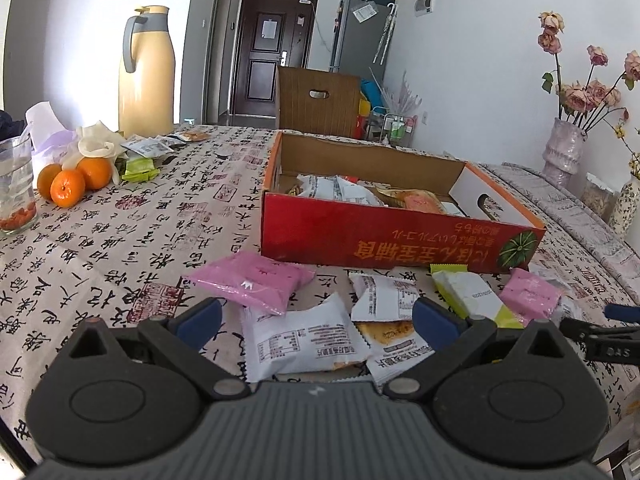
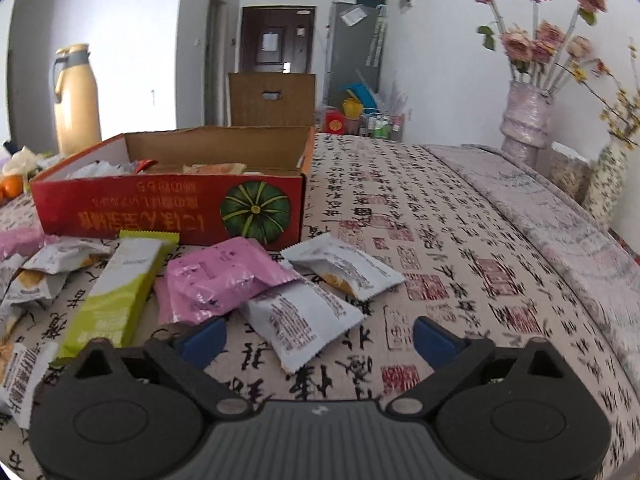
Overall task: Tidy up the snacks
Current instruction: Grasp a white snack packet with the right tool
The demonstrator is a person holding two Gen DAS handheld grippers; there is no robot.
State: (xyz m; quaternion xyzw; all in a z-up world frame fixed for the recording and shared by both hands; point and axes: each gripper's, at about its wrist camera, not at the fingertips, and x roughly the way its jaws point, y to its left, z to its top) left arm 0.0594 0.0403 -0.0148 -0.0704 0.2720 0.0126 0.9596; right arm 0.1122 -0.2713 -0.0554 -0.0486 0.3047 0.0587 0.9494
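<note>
A red cardboard box (image 1: 384,236) (image 2: 168,208) stands open on the table with several wrapped snacks inside. In front of it lie loose packets: a pink one (image 1: 256,284), white ones (image 1: 304,340), a green-and-white bar (image 1: 472,296) (image 2: 116,292), another pink one (image 2: 220,280) and white ones (image 2: 304,320). My left gripper (image 1: 318,322) is open low over a white packet, which lies between the blue pads without contact. My right gripper (image 2: 318,338) is open too, with the near white packet between its pads, untouched. The right gripper's finger shows at the left wrist view's right edge.
Oranges (image 1: 72,184), a glass (image 1: 16,192), more snack packets and a cream thermos jug (image 1: 146,72) stand at the far left. Vases with dried flowers (image 2: 524,116) line the right wall side. A brown chair back (image 1: 318,100) rises behind the table.
</note>
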